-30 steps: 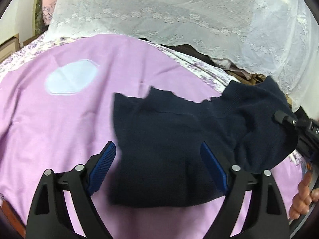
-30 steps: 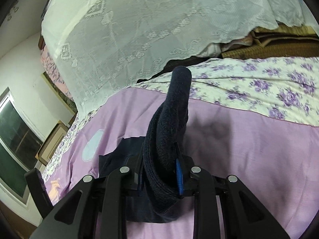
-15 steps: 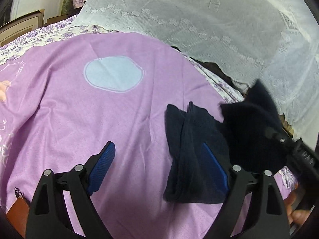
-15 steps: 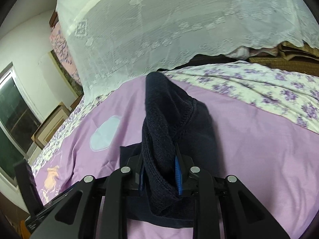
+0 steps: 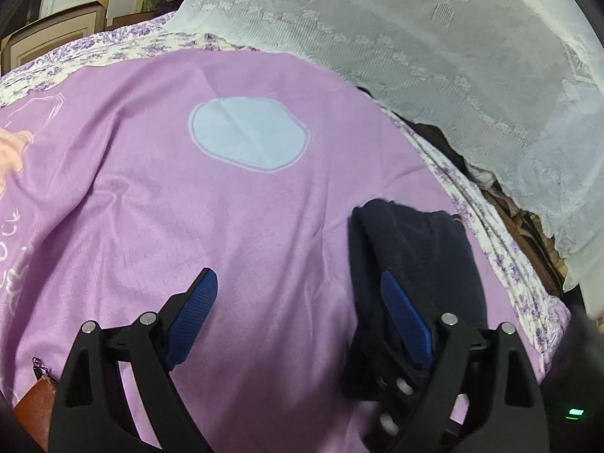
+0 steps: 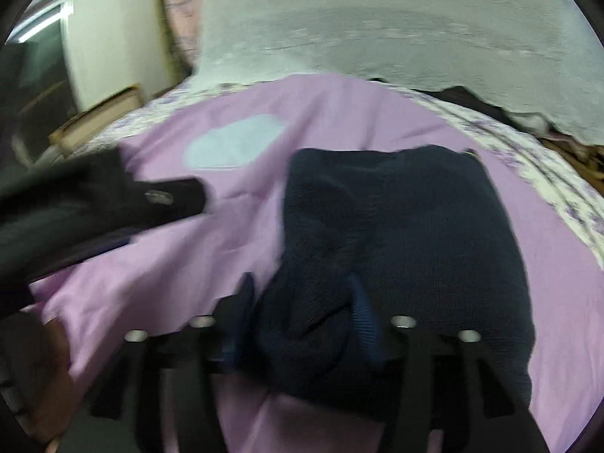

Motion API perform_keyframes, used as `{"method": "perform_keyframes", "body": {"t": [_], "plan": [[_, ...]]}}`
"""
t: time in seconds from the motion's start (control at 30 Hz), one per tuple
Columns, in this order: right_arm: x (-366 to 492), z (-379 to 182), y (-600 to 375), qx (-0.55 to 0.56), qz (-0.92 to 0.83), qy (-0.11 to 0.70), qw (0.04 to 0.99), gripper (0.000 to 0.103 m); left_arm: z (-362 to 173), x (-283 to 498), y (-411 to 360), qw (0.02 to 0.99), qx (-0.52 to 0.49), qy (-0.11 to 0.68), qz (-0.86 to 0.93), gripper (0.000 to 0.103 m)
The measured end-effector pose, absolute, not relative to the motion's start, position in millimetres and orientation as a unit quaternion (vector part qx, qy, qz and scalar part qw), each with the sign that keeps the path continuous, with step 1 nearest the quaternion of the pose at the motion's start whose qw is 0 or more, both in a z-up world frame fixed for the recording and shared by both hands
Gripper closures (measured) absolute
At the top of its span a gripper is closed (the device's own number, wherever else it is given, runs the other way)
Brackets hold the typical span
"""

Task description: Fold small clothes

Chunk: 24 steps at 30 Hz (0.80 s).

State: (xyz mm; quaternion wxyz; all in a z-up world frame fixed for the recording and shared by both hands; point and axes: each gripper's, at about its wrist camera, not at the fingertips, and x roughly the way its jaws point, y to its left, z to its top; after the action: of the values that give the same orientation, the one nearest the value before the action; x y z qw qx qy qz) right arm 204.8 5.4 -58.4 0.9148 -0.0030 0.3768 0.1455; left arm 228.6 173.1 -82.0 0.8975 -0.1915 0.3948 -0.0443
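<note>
A small navy knit garment (image 5: 419, 249) lies folded over on the purple sheet (image 5: 226, 207), at the right of the left wrist view. My left gripper (image 5: 298, 309) is open and empty, its right finger beside the garment's left edge. In the blurred right wrist view the garment (image 6: 415, 226) fills the middle. My right gripper (image 6: 302, 298) has its blue pads around a bunched fold of it, a little apart. The left gripper (image 6: 113, 200) shows as a dark shape at the left.
A pale blue oval patch (image 5: 249, 136) is printed on the sheet. A white lace cover (image 5: 415, 30) drapes over bedding at the back and right. A floral sheet border (image 5: 509, 249) runs along the right. A wooden frame (image 5: 49, 37) stands at the far left.
My right gripper has carried the lifted part of the garment down and over the rest, folding it. Its pads have parted slightly. My left gripper has moved left, off the garment.
</note>
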Motion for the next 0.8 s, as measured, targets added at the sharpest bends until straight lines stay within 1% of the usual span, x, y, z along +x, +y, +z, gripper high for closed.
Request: {"method": "perform_keyframes", "body": {"t": [0.1,0.23,0.27,0.3,0.33,0.43,0.5,0.53,0.6,0.7,0.8], "plan": [[178,-36,-15,-0.005,0.18,0.343,0.922,0.047,-84,228,169,0.898,-0.182,0.398,-0.045,0.017],[145,-13,-50,-0.014,0.176,0.294,0.939,0.047,-80,224,164,0.903,-0.177,0.389,-0.053,0.017],[144,-10,-61,-0.01,0.164,0.287,0.944,0.049,-79,222,162,0.903,-0.18,0.385,-0.063,0.017],[144,-8,-74,0.0,0.148,0.282,0.948,0.058,-78,220,158,0.903,-0.182,0.382,-0.077,0.014],[148,-9,-86,0.015,0.132,0.284,0.95,0.073,-77,219,154,0.903,-0.183,0.38,-0.086,0.013],[175,-35,-108,0.07,0.104,0.339,0.932,0.089,-81,219,131,0.902,-0.16,0.385,-0.109,0.011],[183,-56,-100,0.064,0.106,0.359,0.925,0.09,-93,223,109,0.899,-0.122,0.404,-0.114,0.011],[182,-62,-92,0.042,0.105,0.355,0.928,0.089,-100,227,101,0.897,-0.102,0.417,-0.105,0.007],[181,-67,-76,0.021,0.116,0.355,0.927,0.088,-121,239,87,0.886,-0.065,0.451,-0.081,0.004],[183,-68,-68,0.004,0.122,0.363,0.924,0.084,-123,242,88,0.886,-0.067,0.452,-0.077,0.004],[184,-64,-81,0.027,0.147,0.372,0.916,0.084,-122,241,96,0.884,-0.09,0.45,-0.09,0.004]]}}
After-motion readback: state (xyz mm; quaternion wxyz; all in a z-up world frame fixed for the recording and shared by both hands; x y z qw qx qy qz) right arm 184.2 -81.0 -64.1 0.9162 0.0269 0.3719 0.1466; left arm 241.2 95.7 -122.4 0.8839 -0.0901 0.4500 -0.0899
